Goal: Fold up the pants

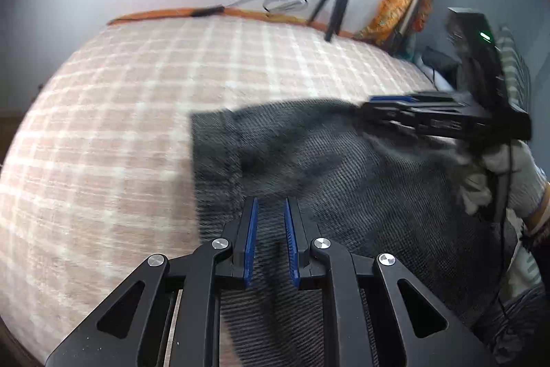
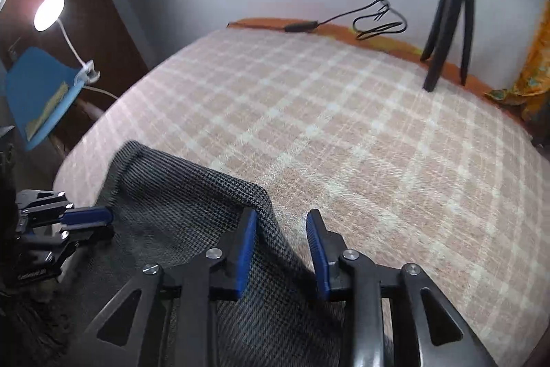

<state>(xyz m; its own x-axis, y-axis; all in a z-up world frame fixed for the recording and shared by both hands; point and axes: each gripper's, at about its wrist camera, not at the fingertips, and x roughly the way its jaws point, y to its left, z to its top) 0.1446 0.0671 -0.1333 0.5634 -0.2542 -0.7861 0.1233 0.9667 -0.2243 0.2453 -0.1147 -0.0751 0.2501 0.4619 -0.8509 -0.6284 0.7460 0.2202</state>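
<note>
- Pants [image 2: 192, 205]: dark houndstooth cloth, bunched at the near edge of the checked bed cover [image 2: 343, 126], toward 7 o'clock in the right wrist view.
- Progress, as judged: early; no flat, finished fold is visible, and most folding remains.
- Left gripper [image 1: 271, 229]: jaws parted, cloth between them, not clenched.
- Right gripper [image 2: 282, 250]: jaws parted, straddling a cloth edge.
- Clearance: open cover from 10 to 2 o'clock; tripod [image 2: 450, 23] and cable [image 2: 374, 19] stand at the far edge.

One pants [image 2: 192, 205], two claws [image 1: 270, 239] [image 2: 282, 250], one tripod [image 2: 450, 16], one lamp [image 2: 50, 11]
</note>
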